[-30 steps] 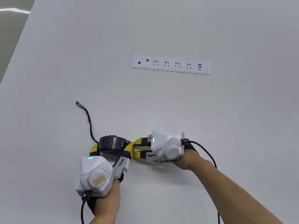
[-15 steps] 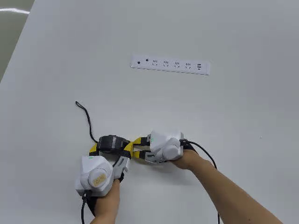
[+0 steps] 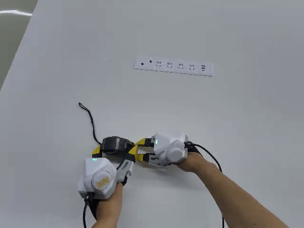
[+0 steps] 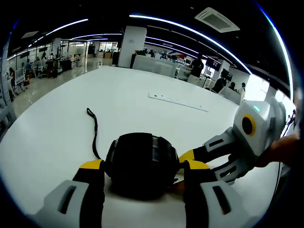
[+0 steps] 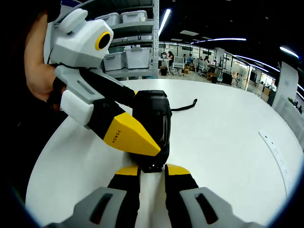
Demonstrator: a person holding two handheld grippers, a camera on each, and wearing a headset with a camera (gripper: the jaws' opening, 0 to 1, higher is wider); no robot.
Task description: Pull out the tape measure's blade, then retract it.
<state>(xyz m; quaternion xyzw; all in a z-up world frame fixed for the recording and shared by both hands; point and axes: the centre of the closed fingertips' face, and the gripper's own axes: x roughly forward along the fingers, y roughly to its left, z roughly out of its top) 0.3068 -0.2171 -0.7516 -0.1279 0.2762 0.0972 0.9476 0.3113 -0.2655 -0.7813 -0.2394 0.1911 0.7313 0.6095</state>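
A black tape measure (image 3: 115,144) lies on the white table (image 3: 247,118), its black wrist strap (image 3: 89,121) trailing away to the far left. My left gripper (image 3: 114,152) comes from the near side and is shut on the case, one yellow-tipped finger on each flank. In the left gripper view the tape measure (image 4: 140,156) sits squarely between those fingers (image 4: 92,167). My right gripper (image 3: 137,149) comes from the right. In the right gripper view its jaws (image 5: 152,172) stand close together at the blade tip that pokes from the tape measure (image 5: 152,123).
A white power strip (image 3: 174,66) lies farther back on the table. Black cables (image 3: 209,154) trail from the grippers toward the near edge. The table's left edge (image 3: 19,45) runs diagonally at the far left. Shelves and other people stand in the room behind.
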